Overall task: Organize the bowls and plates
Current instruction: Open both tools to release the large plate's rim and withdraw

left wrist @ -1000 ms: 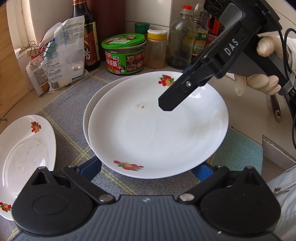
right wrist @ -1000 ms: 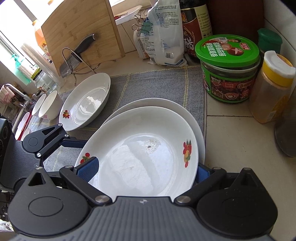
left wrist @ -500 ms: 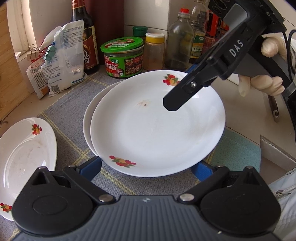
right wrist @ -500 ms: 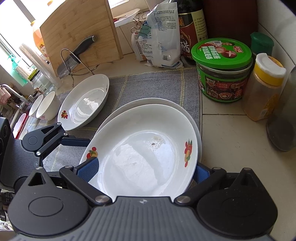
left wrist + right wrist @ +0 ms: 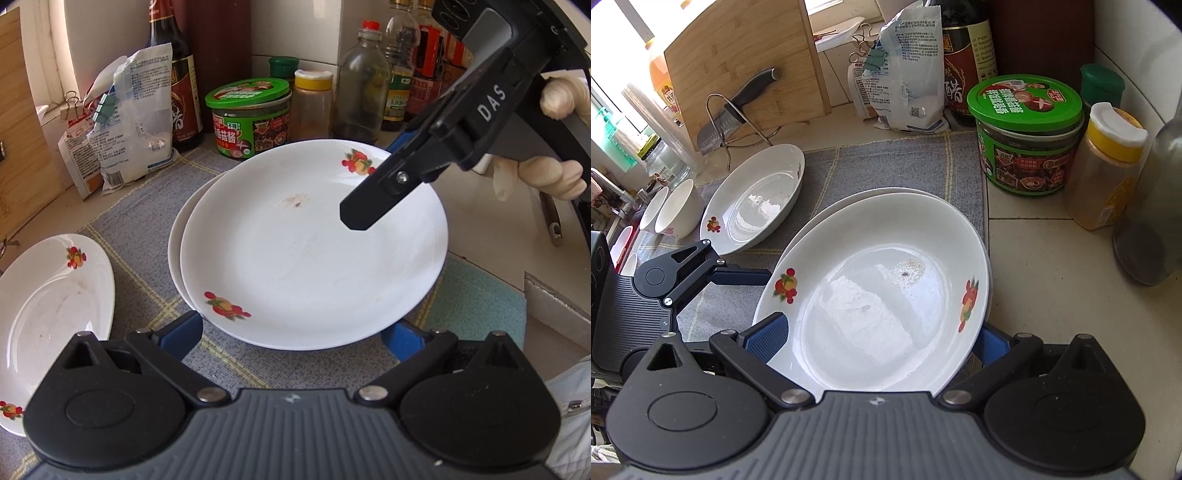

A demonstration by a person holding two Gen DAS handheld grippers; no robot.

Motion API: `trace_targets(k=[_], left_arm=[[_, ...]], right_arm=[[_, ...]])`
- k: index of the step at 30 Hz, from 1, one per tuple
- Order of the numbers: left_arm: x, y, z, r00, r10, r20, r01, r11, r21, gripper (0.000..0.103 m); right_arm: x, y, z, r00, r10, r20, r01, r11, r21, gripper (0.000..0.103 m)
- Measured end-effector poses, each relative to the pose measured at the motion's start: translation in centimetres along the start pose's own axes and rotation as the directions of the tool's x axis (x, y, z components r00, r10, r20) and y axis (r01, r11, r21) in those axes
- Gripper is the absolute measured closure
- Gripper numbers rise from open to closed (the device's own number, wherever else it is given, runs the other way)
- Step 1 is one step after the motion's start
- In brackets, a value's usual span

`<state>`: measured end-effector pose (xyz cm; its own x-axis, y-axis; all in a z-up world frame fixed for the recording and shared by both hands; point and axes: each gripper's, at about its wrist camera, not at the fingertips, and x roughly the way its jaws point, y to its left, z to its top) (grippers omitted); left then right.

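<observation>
Two plates (image 5: 314,258) sit stacked frame centre on the grey mat (image 5: 140,221), left gripper (image 5: 295,332) and right gripper (image 5: 875,339) both wide open, gripping nothing; next: add lower-left plate (image 5: 51,317).

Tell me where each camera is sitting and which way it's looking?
Left wrist: sits on the left tool, looking across the top plate toward the bottles at the wall; shows its own blue fingers, the right tool and a gloved hand.
Right wrist: sits on the right tool, looking over the same plate toward the cutting board and window; shows its own fingers and the left tool.
Both share: the stacked plates, the side plate, the green-lidded jar, the grey mat.
</observation>
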<state>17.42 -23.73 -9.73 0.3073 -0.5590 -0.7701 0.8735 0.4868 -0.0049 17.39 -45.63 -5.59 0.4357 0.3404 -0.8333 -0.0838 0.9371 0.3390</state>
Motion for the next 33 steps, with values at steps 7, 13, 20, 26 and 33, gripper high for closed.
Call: trace_targets(k=[7, 13, 20, 26, 33], left_arm=[[-0.2, -0.1, -0.1, 1.0, 0.004, 0.011, -0.004, 1.0, -0.021, 0.001], [-0.4, -0.2, 0.0, 1.0, 0.017, 0.016, -0.016, 0.999, -0.044, 0.001], [-0.5, -0.6, 0.0, 0.999, 0.033, 0.023, -0.032, 0.999, -0.044, 0.001], [-0.5, -0.6, -0.1, 0.998, 0.05, 0.025, -0.049, 0.998, -0.043, 0.001], [-1.5, -0.3, 0.1, 0.997, 0.053, 0.06, -0.048, 0.995, -0.084, 0.001]], right_arm=[[-0.2, 0.5, -0.3, 1.0, -0.026, -0.008, 0.026, 1.0, -0.006, 0.0], [-0.2, 1.2, -0.2, 0.998, -0.068, -0.019, 0.067, 0.997, -0.033, 0.0], [-0.1, 1.9, -0.2, 0.991, -0.131, -0.028, 0.129, 0.989, -0.073, 0.0], [-0.1, 1.7, -0.3, 0.99, -0.141, -0.032, 0.138, 0.988, -0.073, 0.0], [-1.0, 2.4, -0.2, 0.991, -0.135, 0.009, 0.135, 0.985, -0.104, 0.0]])
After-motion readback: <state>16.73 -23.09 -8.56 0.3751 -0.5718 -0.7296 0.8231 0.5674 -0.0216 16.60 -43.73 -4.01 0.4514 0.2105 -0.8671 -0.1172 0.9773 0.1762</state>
